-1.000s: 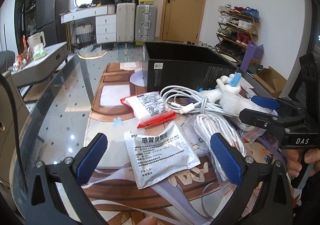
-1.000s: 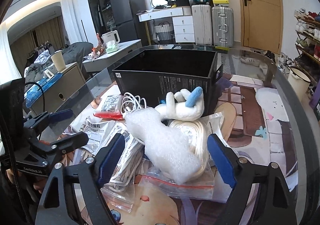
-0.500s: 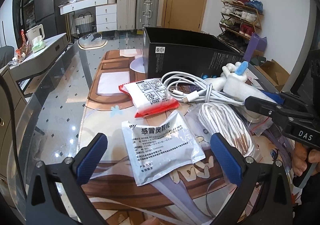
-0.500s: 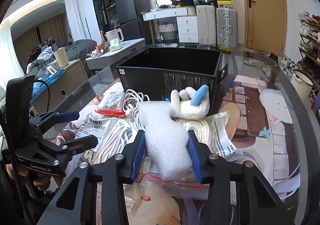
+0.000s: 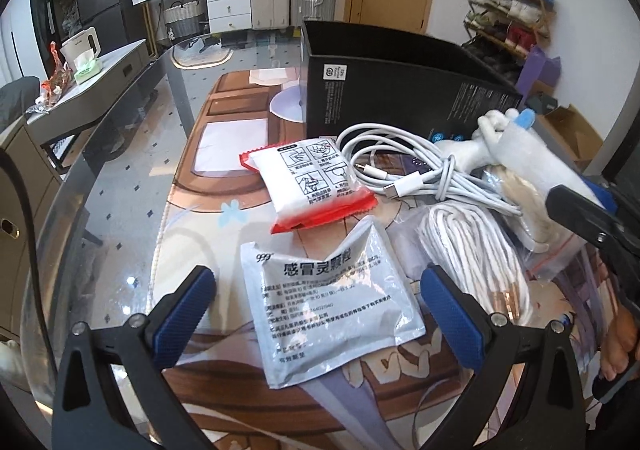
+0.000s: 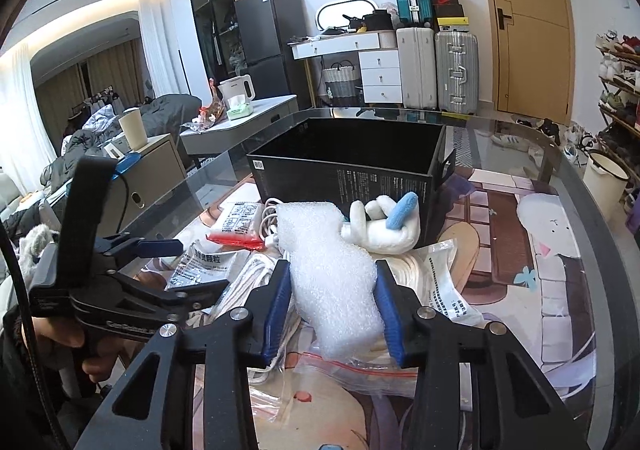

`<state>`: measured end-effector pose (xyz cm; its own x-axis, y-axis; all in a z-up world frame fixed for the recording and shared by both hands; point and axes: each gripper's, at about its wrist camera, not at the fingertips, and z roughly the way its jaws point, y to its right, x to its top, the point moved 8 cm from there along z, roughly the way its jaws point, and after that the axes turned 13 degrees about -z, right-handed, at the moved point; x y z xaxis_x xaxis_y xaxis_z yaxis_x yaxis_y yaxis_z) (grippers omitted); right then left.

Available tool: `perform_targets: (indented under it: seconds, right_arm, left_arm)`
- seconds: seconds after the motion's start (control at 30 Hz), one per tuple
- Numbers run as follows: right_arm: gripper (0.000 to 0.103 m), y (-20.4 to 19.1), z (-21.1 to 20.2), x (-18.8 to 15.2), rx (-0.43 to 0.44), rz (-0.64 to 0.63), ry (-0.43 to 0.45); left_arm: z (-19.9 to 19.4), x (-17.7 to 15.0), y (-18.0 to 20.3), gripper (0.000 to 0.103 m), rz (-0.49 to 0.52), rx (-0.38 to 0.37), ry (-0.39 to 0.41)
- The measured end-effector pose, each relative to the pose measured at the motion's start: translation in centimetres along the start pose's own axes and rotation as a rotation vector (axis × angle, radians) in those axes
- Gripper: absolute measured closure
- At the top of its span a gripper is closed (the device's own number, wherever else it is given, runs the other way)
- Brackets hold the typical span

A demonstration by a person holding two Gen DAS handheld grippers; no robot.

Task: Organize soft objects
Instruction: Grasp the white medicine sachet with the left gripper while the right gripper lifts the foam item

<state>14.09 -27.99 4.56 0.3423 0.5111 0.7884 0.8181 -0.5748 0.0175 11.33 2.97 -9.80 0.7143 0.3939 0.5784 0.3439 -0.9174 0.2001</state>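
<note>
My right gripper (image 6: 332, 290) is shut on a white foam wrap (image 6: 320, 250), its blue pads pressing both sides. The wrap (image 5: 536, 162) is held above a pile of white rope (image 5: 472, 246) and a coiled white cable (image 5: 404, 166). Behind it a white plush toy (image 6: 384, 222) with a blue part leans against the open black box (image 6: 348, 170). My left gripper (image 5: 316, 290) stands open just over a silver sachet (image 5: 324, 298), pads apart on either side and not touching it. A red-and-white packet (image 5: 316, 182) lies beyond the sachet.
Everything lies on a glass table (image 5: 120, 210) with a printed mat, its curved edge on the left. A clear zip bag (image 6: 352, 370) sits under the wrap. A white sachet (image 6: 444, 282) lies to the right. A person's hand (image 6: 96, 354) holds the left gripper.
The right jaws closed from wide open onto the foam wrap and stayed shut on it. The left gripper tipped downward and moved closer to the silver sachet.
</note>
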Motion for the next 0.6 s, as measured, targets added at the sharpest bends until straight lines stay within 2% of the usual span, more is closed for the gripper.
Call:
perform_targets:
  seconds: [0.1, 0.17, 0.23, 0.27, 0.33, 0.43, 0.6]
  right_arm:
    - [0.062, 0.0, -0.1, 0.0, -0.001, 0.001, 0.006]
    - [0.062, 0.0, -0.3, 0.0, -0.001, 0.002, 0.008]
    - [0.062, 0.0, -0.3, -0.1, -0.002, 0.003, 0.009]
    - [0.062, 0.0, -0.3, 0.0, -0.002, 0.004, 0.009]
    - [0.062, 0.1, -0.4, 0.0, -0.006, 0.003, 0.011]
    - [0.062, 0.1, -0.6, 0.2, -0.008, 0.005, 0.016]
    - [0.062, 0.2, -0.7, 0.2, -0.011, 0.006, 0.02]
  left_arm:
    - [0.3, -0.2, 0.3, 0.002, 0.029, 0.031, -0.006]
    - [0.1, -0.2, 0.4, 0.008, 0.042, 0.023, 0.005]
    - [-0.1, -0.3, 0.6, 0.02, 0.056, 0.013, 0.02]
    - [-0.3, -0.4, 0.7, 0.023, 0.07, 0.003, 0.03]
    - [-0.6, -0.4, 0.8, 0.038, 0.083, -0.013, 0.041]
    - [-1.1, -0.5, 0.7, 0.049, 0.093, -0.03, 0.05]
    - [-1.7, -0.5, 0.4, 0.057, 0.081, -0.07, 0.056]
